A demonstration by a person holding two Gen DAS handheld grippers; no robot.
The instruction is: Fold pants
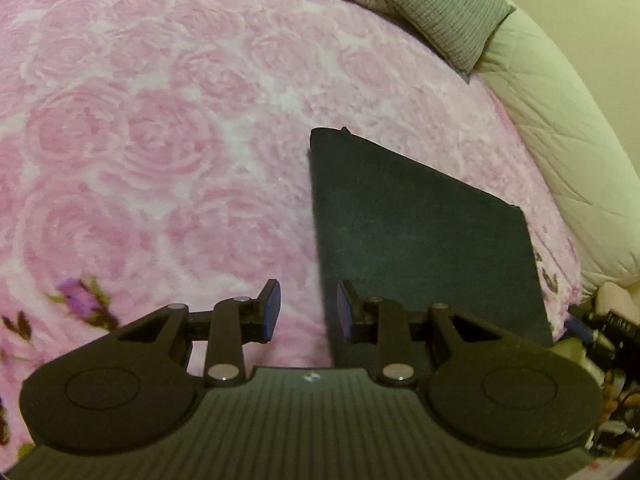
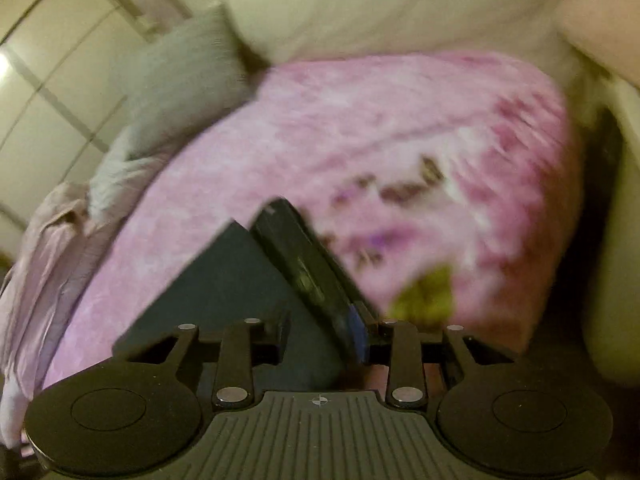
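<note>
The dark pants (image 1: 420, 232) lie flat as a neat rectangle on the pink rose blanket (image 1: 160, 120) of the bed, near the grey pillow (image 1: 436, 12). The folding seems nearly finished. The left hand-held gripper (image 1: 308, 312) hangs released above the near edge of the pants, with nothing between its jaws. The right hand-held gripper (image 2: 324, 336) is also released and empty; its view is blurred. A last fold, if wanted, needs both to grasp one short edge.

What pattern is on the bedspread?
Pink roses on the bedspread, clearest from the left wrist.
</note>
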